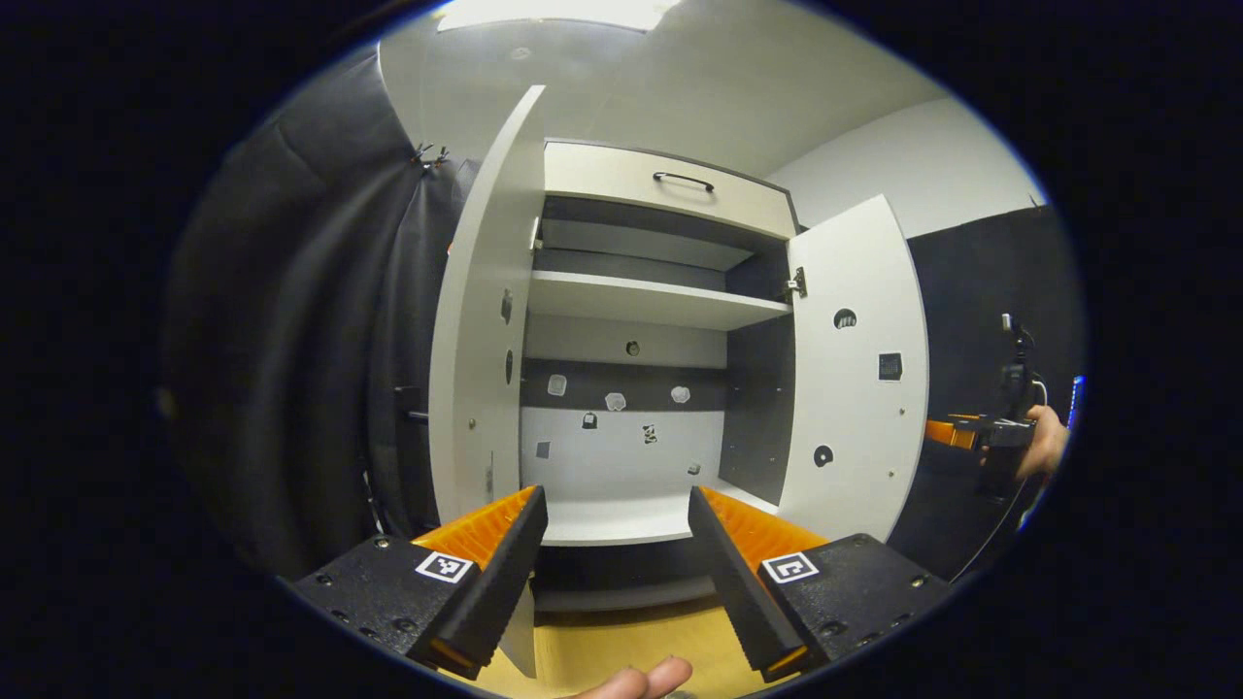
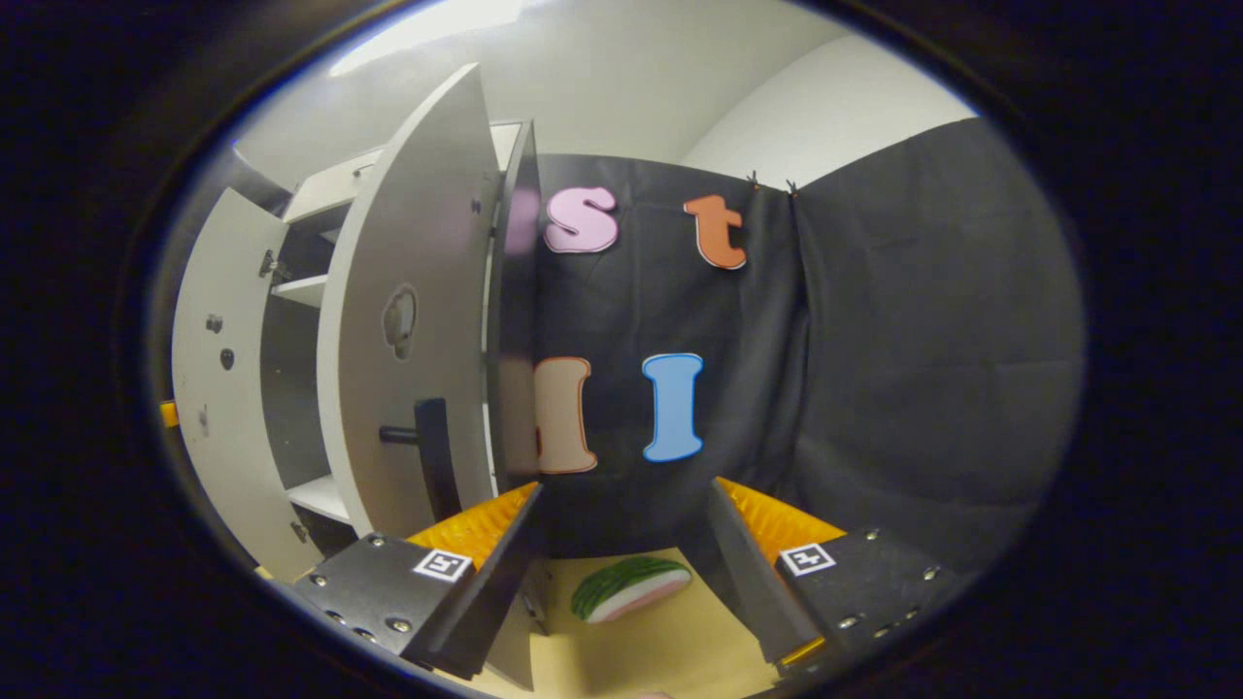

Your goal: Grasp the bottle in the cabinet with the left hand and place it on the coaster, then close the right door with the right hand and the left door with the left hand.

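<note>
green-rinded watermelon slice [image 2: 629,587] lies beside the open cabinet's right door [image 2: 413,320].

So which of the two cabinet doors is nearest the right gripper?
The right door, the one whose dark handle shows on its outer face. It stands open just beyond the open right gripper; the left door swings out farther back.

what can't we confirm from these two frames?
- Bottle and coaster: whereabouts unsettled; the cabinet shelves seen in the left gripper view look bare.
- Right door front, right gripper view: partly behind the right gripper.
- Watermelon slice toy: cut by fingers.
- Left gripper: open, empty.
</note>
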Available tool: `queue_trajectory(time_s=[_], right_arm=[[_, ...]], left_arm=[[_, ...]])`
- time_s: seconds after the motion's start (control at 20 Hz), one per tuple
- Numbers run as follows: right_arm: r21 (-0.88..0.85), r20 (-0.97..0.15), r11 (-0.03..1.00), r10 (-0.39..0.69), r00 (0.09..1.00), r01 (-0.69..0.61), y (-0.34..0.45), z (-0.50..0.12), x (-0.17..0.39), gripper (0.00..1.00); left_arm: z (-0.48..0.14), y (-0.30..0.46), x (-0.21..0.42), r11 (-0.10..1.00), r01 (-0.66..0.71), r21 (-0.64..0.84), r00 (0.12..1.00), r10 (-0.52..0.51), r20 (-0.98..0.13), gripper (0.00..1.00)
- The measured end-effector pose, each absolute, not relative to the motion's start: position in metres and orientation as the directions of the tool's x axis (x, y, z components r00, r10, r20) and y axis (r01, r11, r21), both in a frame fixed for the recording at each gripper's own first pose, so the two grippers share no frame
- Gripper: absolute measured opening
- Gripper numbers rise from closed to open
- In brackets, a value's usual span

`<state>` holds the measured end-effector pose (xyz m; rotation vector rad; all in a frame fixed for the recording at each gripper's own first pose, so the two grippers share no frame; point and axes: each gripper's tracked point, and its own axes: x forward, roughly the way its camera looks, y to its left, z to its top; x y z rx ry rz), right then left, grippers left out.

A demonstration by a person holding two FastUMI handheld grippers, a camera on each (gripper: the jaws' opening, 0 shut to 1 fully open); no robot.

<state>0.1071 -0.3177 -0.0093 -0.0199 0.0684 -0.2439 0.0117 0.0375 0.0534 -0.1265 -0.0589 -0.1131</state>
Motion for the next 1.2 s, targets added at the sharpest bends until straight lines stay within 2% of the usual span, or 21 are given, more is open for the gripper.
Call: queue_trajectory(time_s=[0.1, 0.15, 0.2, 0.25, 0.3, 0.35, 0.4, 0.45, 0.7, 0.8, 0.85, 0.9, 1.05, 1.15, 1.2], right_arm=[[-0.022, -0.058, 0.981, -0.193, 0.980, 0.192, -0.295, -0.004, 0.119, 1.00], [-0.049, -0.050, 0.981, -0.192, 0.980, 0.190, -0.290, -0.003, 0.120, 0.99], [-0.085, -0.038, 0.978, -0.195, 0.980, 0.191, -0.290, 0.003, 0.123, 0.95], [-0.108, -0.024, 0.973, -0.208, 0.978, 0.205, -0.292, 0.007, 0.123, 0.87], [-0.101, -0.013, 0.970, -0.223, 0.975, 0.221, -0.293, 0.012, 0.123, 0.90], [-0.090, -0.021, 0.970, -0.228, 0.974, 0.225, -0.290, 0.011, 0.123, 0.87], [-0.081, -0.032, 0.969, -0.235, 0.971, 0.232, -0.289, 0.009, 0.123, 0.87], [-0.076, -0.036, 0.967, -0.246, 0.969, 0.242, -0.289, 0.010, 0.122, 0.90], [-0.089, -0.057, 0.970, -0.232, 0.971, 0.227, -0.278, 0.010, 0.121, 0.89], [-0.084, -0.055, 0.974, -0.213, 0.975, 0.208, -0.271, 0.011, 0.122, 0.89], [-0.081, -0.053, 0.977, -0.204, 0.978, 0.200, -0.268, 0.011, 0.122, 0.86], [-0.078, -0.052, 0.979, -0.193, 0.980, 0.189, -0.263, 0.011, 0.122, 0.89], [-0.078, -0.055, 0.987, -0.148, 0.987, 0.144, -0.245, 0.009, 0.125, 0.89], [-0.076, -0.045, 0.988, -0.135, 0.990, 0.132, -0.234, 0.011, 0.126, 0.86], [-0.072, -0.044, 0.989, -0.133, 0.990, 0.130, -0.229, 0.010, 0.127, 0.89]], left_arm=[[0.053, 0.047, 0.009, 0.985, 0.118, -0.129, 0.991, -0.109, 0.070, 0.93], [0.054, 0.040, 0.006, 0.979, 0.154, -0.136, 0.986, -0.143, 0.088, 0.93], [0.054, 0.035, 0.005, 0.972, 0.186, -0.145, 0.980, -0.173, 0.097, 0.89], [0.051, 0.033, 0.001, 0.967, 0.204, -0.155, 0.977, -0.192, 0.088, 0.94], [0.047, 0.029, -0.003, 0.961, 0.219, -0.171, 0.975, -0.209, 0.078, 0.89], [0.044, 0.024, -0.005, 0.955, 0.234, -0.184, 0.972, -0.225, 0.069, 0.94], [0.042, 0.021, -0.006, 0.952, 0.239, -0.189, 0.971, -0.232, 0.061, 0.94], [0.041, 0.023, -0.006, 0.955, 0.230, -0.187, 0.973, -0.224, 0.050, 0.94], [0.031, 0.037, -0.009, 0.966, 0.184, -0.181, 0.983, -0.184, 0.015, 0.94], [0.027, 0.045, -0.007, 0.972, 0.163, -0.171, 0.986, -0.166, -0.004, 0.94], [0.028, 0.047, -0.006, 0.973, 0.154, -0.171, 0.988, -0.157, -0.005, 0.94], [0.028, 0.048, -0.006, 0.974, 0.147, -0.175, 0.989, -0.150, -0.005, 0.94], [0.028, 0.045, -0.008, 0.973, 0.154, -0.171, 0.987, -0.159, -0.012, 0.94], [0.031, 0.047, -0.008, 0.977, 0.149, -0.151, 0.989, -0.151, -0.002, 0.95], [0.028, 0.045, -0.009, 0.978, 0.153, -0.144, 0.988, -0.156, -0.007, 0.94]])
